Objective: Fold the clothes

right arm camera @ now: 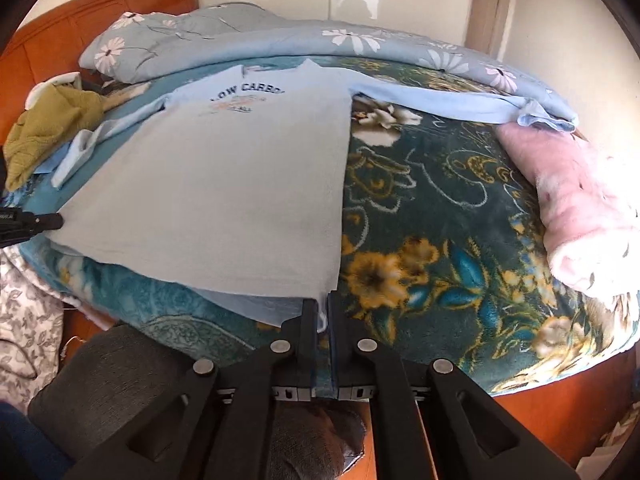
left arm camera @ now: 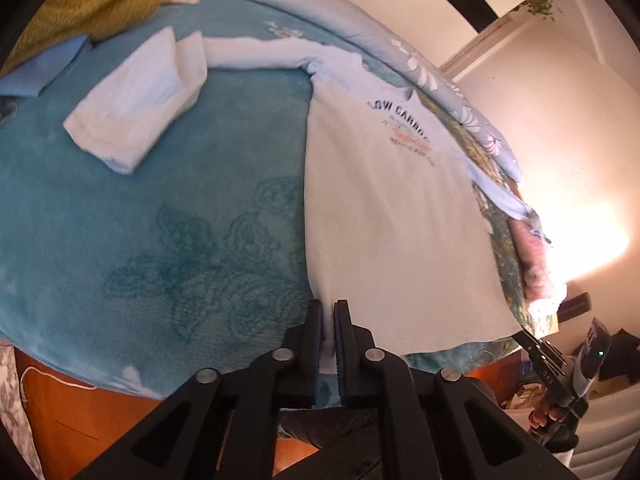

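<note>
In the left wrist view, the left gripper [left arm camera: 329,312] is seen nearest the camera, its fingers clamped on the near hem corner of the pale blue long-sleeved shirt [left arm camera: 384,216]. The shirt is spread flat, print side up, on the bed [left arm camera: 140,248], over a turquoise blanket with butterfly patterns. One sleeve [left arm camera: 256,54] is stretched out straight toward a folded white garment [left arm camera: 132,116] that lies apart from the shirt, which suggests one piece is already finished. A mustard knit [left arm camera: 84,4] is heaped at the far edge. The right gripper [left arm camera: 532,344] is seen at the shirt's other hem corner.

In the right wrist view, the right gripper [right arm camera: 322,312] is closest, its fingers pinched together on the hem corner of the shirt [right arm camera: 240,184]. The other sleeve [right arm camera: 436,104] is extended across a dark floral blanket [right arm camera: 432,216] toward a pink blanket [right arm camera: 560,192]. A flowered duvet [right arm camera: 280,40] is bunched behind.

The shirt is judged to be at the very start of its fold: it is laid out smooth, both sleeves unfolded, both lower corners held. Sleeves and body remain to be folded. The fabric looks thin, soft and slightly creased along the hem.
</note>
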Demonstrator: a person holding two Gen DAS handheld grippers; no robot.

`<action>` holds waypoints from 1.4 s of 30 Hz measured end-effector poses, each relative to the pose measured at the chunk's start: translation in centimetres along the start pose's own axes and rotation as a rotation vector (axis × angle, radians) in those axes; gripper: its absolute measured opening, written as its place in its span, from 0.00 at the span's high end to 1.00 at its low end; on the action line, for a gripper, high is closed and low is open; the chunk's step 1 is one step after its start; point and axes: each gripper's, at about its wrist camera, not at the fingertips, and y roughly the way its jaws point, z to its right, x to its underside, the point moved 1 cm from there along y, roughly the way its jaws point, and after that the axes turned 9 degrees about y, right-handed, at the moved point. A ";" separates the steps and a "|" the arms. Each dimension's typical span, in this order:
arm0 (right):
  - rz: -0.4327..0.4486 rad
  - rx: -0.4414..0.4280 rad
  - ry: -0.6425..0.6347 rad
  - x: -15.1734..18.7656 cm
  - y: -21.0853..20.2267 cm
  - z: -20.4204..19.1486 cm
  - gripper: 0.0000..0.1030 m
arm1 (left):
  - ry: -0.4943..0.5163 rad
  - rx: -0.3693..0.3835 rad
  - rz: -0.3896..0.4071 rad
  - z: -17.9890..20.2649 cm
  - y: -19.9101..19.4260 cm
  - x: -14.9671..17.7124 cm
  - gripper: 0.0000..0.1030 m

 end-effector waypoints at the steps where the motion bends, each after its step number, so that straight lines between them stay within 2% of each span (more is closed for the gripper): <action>1: 0.004 -0.017 0.002 -0.1 -0.5 0.3 0.86 | 0.007 -0.027 0.025 -0.1 -0.7 -0.4 0.67; 2: 0.011 -0.035 0.006 -0.3 -1.1 0.7 0.76 | 0.015 -0.055 0.049 -0.3 -1.4 -0.8 0.53; 4: 0.051 -0.046 0.034 -1.3 -2.6 2.4 0.69 | 0.032 -0.115 0.098 -0.6 -2.8 -1.6 0.45; 5: 0.074 -0.036 0.048 -2.1 -3.2 3.4 0.69 | 0.043 -0.146 0.115 -0.6 -3.2 -2.1 0.42; 8: 0.180 0.137 0.076 -6.3 -4.5 7.3 0.66 | 0.052 -0.193 0.140 -0.5 -3.1 -3.3 0.40; 9: 0.223 0.189 0.076 -8.1 -4.6 8.6 0.64 | 0.048 -0.195 0.146 -0.5 -2.8 -3.6 0.40; 10: 0.257 0.231 0.073 -9.8 -4.6 9.9 0.56 | 0.041 -0.192 0.150 -0.4 -2.4 -3.9 0.40; 11: 0.248 0.228 0.057 -11.3 -3.8 10.7 0.52 | 0.034 -0.190 0.155 -0.4 -2.0 -4.3 0.40; 14: 0.218 0.220 0.000 -15.8 -1.4 12.9 0.52 | 0.016 -0.164 0.146 -0.1 -1.0 -4.9 0.40; 16: 0.181 0.276 -0.120 -17.3 1.3 12.5 0.51 | 0.017 -0.173 0.129 0.2 -0.2 -5.3 0.40; 20: 0.113 0.382 -0.353 -17.8 5.5 12.3 0.51 | 0.032 -0.232 0.095 0.5 1.1 -5.8 0.40; 22: 0.060 0.411 -0.437 -17.5 7.3 12.8 0.51 | 0.031 -0.243 0.085 0.4 1.6 -6.0 0.40; 24: 0.043 0.465 -0.481 -17.1 8.0 13.9 0.51 | 0.028 -0.243 0.081 0.5 2.2 -6.3 0.40; 25: 0.043 0.473 -0.454 -17.4 7.9 14.5 0.52 | 0.026 -0.240 0.081 0.5 2.4 -6.5 0.40; 27: 0.045 0.485 -0.393 -18.1 7.7 15.6 0.72 | 0.022 -0.228 0.081 0.5 3.0 -6.7 0.40; 28: 0.056 0.475 -0.324 -18.8 7.1 16.3 0.88 | 0.021 -0.220 0.079 0.6 3.2 -6.8 0.40; 29: 0.074 0.458 -0.242 -19.6 6.4 17.2 0.95 | 0.019 -0.209 0.077 0.7 3.4 -6.9 0.40; 32: 0.136 0.328 0.044 -22.4 3.2 20.3 0.97 | 0.015 -0.181 0.071 0.9 3.9 -7.0 0.40; 35: 0.204 0.141 0.361 -25.3 -0.7 23.9 0.97 | 0.009 -0.164 0.070 0.5 3.9 -6.9 0.40; 37: 0.190 0.039 0.576 -26.9 -2.3 26.2 0.97 | -0.001 -0.150 0.070 0.2 3.9 -6.8 0.40; 39: 0.098 -0.007 0.748 -27.8 -2.0 27.8 0.97 | -0.025 -0.128 0.070 -0.5 3.8 -6.5 0.40; 41: 0.069 -0.043 0.805 -28.5 -2.0 27.2 0.97 | -0.049 -0.106 0.072 -1.3 3.8 -6.2 0.40; 42: 0.070 -0.045 0.789 -29.0 -2.3 26.0 0.97 | -0.059 -0.098 0.075 -1.6 3.7 -6.2 0.40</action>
